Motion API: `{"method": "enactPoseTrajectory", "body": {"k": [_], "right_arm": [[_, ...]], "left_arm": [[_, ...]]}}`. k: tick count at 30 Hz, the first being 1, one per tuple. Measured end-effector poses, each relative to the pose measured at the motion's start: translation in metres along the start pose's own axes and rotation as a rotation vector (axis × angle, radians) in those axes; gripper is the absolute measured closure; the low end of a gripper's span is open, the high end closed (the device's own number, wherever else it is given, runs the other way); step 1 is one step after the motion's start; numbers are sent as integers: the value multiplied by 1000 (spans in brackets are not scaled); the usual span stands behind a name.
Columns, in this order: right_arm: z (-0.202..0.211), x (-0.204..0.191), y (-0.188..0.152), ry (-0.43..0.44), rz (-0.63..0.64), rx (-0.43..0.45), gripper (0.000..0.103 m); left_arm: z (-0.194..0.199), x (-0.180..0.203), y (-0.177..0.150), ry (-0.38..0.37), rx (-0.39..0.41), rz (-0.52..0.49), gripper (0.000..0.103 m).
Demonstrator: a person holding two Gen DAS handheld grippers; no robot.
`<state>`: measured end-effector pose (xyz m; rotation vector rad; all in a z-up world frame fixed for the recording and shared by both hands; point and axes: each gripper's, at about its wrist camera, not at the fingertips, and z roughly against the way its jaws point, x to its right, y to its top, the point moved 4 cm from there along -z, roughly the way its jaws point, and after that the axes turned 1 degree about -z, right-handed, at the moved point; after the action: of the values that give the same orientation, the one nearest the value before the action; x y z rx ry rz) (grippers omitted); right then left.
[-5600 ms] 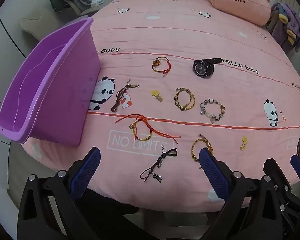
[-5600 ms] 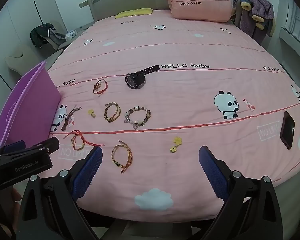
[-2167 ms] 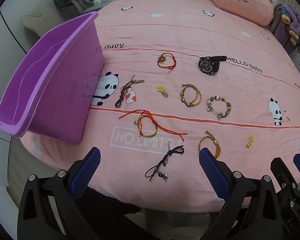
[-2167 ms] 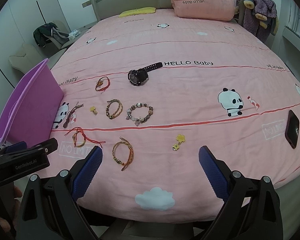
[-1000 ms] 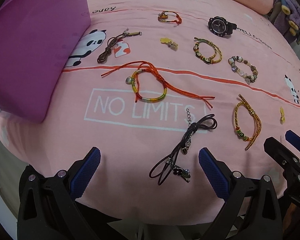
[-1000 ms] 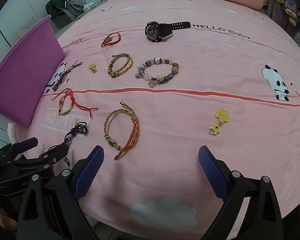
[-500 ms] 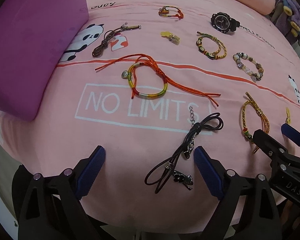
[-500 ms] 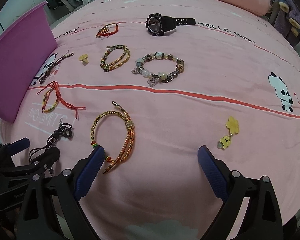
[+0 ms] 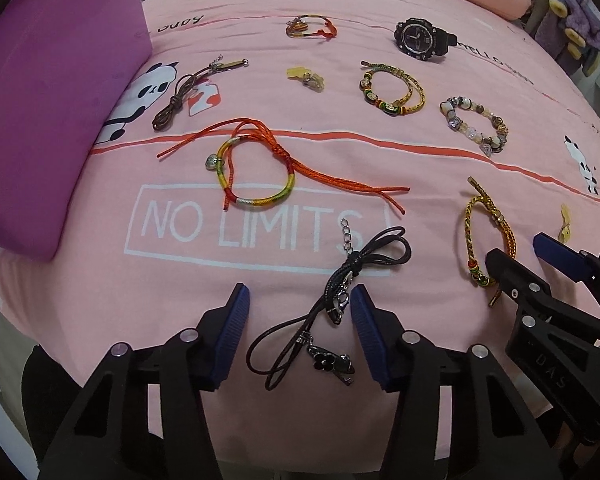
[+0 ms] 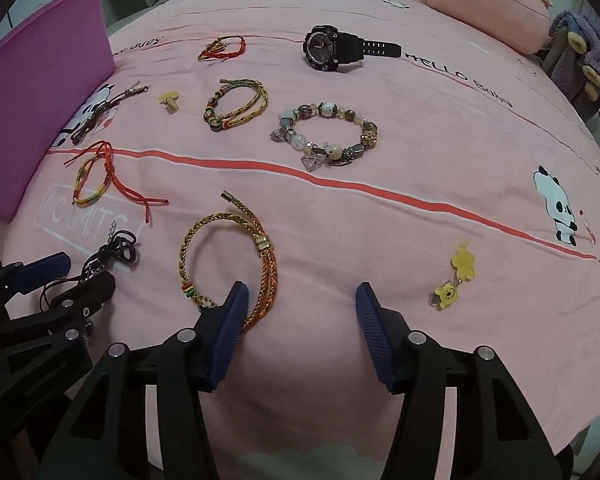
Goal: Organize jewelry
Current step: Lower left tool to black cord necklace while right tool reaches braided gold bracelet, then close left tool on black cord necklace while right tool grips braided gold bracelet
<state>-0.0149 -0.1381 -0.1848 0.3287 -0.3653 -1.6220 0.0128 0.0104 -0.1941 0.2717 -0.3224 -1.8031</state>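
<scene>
Now the left claw [image 9: 298,312] hangs low over the near edge of the bed, its blue fingers [image 9: 233,330] spread apart with the black cord necklace [image 9: 342,292] lying between them, the clasp just beside the right-hand pad; nothing is pinched yet. Beside it, the right claw [image 10: 298,308] is likewise spread and empty, one pad resting at or on the lower loop of the gold braided bracelet [image 10: 236,256]; actual contact cannot be confirmed. Judging by this, the step in hand is the first pickup, one piece per claw, and the next move calls for closing on cord and braid without dragging them or pinching up the pink bedspread [image 9: 380,168]. Farther out lie a red string bracelet [image 9: 260,168], a second braided bracelet [image 10: 238,108], a beaded bracelet [image 10: 326,134], a black watch [image 10: 330,50], a small red-and-gold bracelet [image 9: 310,28] and a yellow charm [image 10: 456,276]. At the far left stands the purple bin [image 9: 48,92], the likely destination.
</scene>
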Motion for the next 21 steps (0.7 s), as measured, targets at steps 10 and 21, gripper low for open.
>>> {"method": "enactPoseTrajectory", "body": {"k": [10,21], "right_arm": [[14,2,2,84,-56,-12,98],[62,1,20,152,-100,52,98]], "left_arm": [[9,5,4,-111,-2,-5,97],[65,-20,24,-153,83,58,97]]}}
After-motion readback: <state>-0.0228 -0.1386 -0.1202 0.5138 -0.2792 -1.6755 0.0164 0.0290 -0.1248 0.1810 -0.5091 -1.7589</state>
